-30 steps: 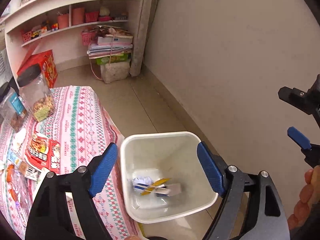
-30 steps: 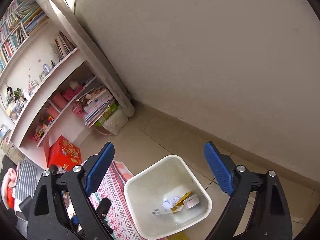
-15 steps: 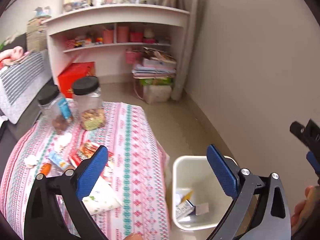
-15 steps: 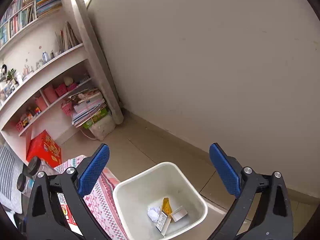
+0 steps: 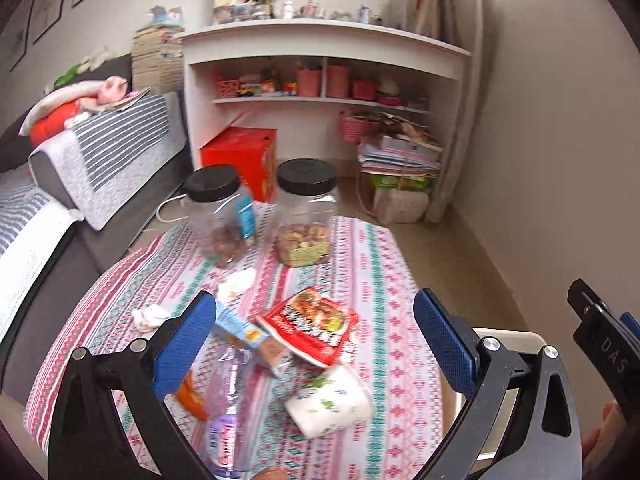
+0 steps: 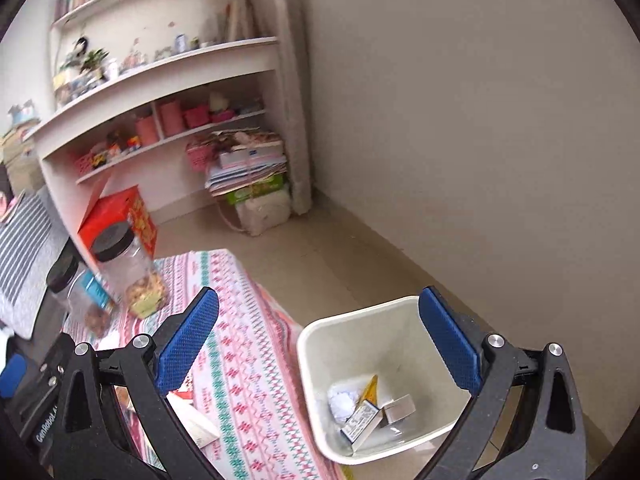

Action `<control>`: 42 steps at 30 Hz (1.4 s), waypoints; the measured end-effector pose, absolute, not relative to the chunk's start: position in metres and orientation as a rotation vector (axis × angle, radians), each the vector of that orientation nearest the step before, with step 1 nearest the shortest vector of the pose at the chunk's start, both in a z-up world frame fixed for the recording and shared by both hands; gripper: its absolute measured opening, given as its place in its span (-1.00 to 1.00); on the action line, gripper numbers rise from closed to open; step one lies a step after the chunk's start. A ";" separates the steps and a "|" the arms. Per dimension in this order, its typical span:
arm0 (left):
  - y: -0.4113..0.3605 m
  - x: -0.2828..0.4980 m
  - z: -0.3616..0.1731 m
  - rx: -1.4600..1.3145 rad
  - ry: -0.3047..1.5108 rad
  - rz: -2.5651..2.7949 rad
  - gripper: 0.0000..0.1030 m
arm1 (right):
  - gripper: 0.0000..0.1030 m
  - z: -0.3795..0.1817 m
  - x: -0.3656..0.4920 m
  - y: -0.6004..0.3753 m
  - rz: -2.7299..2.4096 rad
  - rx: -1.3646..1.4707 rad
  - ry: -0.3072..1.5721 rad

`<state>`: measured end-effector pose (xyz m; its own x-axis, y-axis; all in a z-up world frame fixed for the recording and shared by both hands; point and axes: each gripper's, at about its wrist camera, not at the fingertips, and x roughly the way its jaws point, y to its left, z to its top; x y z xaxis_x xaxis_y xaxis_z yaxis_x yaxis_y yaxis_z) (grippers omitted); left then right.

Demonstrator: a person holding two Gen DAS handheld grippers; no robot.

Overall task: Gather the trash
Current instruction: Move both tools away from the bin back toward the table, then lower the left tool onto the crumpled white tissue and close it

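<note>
Moved: both views have swung off the bin (image 6: 384, 380) toward the table (image 5: 384, 280); a second ago the left gripper (image 5: 316, 344) looked straight down into the bin, now it faces the litter on the cloth.
Jaws: both have just been opening, nothing between them; left gripper and right gripper (image 6: 320, 340) stand wide and empty.
Bin: on the floor just right of the table, holding a crumpled paper, a yellow scrap and small boxes; only its rim shows at the right in the left view.
Trash left: red packet (image 5: 312, 328), blue box (image 5: 240, 332), white pack (image 5: 332, 404), clear bottle (image 5: 228, 412) and orange wrapper (image 5: 192, 396) near; paper wads (image 5: 236, 280) further off.
Not trash, likely: two jars (image 5: 304, 216) at the far edge.
Handling: packet looks light, thin and slick, lying flat; best pinched at a raised edge. Box looks stiff, easy across its narrow sides. Bottle probably light and crushable, may roll. Wads soft, squeeze anywhere.
Changed: bin contents look the same.
</note>
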<state>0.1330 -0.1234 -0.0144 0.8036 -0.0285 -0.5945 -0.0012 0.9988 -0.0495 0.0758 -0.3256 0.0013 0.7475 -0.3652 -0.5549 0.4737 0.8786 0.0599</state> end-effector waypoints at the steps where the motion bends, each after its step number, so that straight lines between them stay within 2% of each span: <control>1: -0.115 0.135 -0.016 -0.056 0.646 -0.003 0.87 | 0.86 0.000 0.077 -0.317 -0.454 0.193 0.561; 17: -0.008 0.176 -0.057 -0.068 0.830 0.159 0.87 | 0.86 -0.026 0.118 -0.218 -0.292 0.066 0.621; 26: 0.042 0.230 -0.127 0.173 1.028 0.222 0.86 | 0.87 -0.039 0.135 -0.211 -0.235 0.083 0.707; 30: 0.061 0.243 -0.156 0.190 1.098 0.205 0.86 | 0.87 -0.046 0.144 -0.208 -0.188 0.089 0.767; 38: 0.067 0.258 -0.175 0.241 1.088 0.162 0.85 | 0.86 -0.065 0.159 -0.199 -0.096 0.105 0.886; 40: 0.067 0.263 -0.181 0.253 1.093 0.147 0.83 | 0.86 -0.070 0.160 -0.199 -0.084 0.114 0.911; 42: 0.071 0.268 -0.191 0.260 1.121 0.137 0.60 | 0.86 -0.073 0.161 -0.197 -0.070 0.112 0.931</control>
<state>0.2681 0.0711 -0.1914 0.4305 0.2383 -0.8706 0.0218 0.9615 0.2739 0.1611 -0.1972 -0.0729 0.5956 -0.0122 -0.8032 0.1086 0.9919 0.0655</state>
